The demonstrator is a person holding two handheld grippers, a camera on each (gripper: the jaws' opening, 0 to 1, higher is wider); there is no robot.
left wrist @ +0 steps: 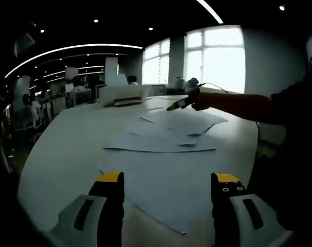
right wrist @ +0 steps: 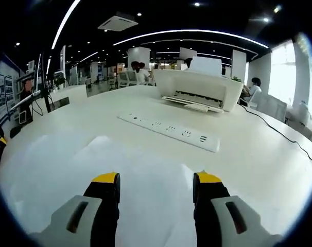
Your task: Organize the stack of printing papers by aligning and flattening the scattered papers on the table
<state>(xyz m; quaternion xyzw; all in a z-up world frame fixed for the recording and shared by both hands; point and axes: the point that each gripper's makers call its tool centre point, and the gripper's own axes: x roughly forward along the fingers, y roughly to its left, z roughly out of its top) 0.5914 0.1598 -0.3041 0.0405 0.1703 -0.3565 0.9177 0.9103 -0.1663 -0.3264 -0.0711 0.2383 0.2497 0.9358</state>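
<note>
white bench (left wrist: 58, 154) spans both views, round-edged and pale. scattered papers (left wrist: 166, 139) lie across it in the left gripper view, overlapping loosely at odd angles, the nearest sheet reaching between the left claw (left wrist: 169, 188) jaws, which stand apart and grasp nothing. beyond the sheets, the right claw (left wrist: 177, 104) hovers over the far papers, held by a dark sleeve. in the right gripper view a printer (right wrist: 197, 87) sits at the far side, a power strip (right wrist: 169, 129) lies before it, and the right claw (right wrist: 156, 188) is spread wide, released, over a sheet.
</note>
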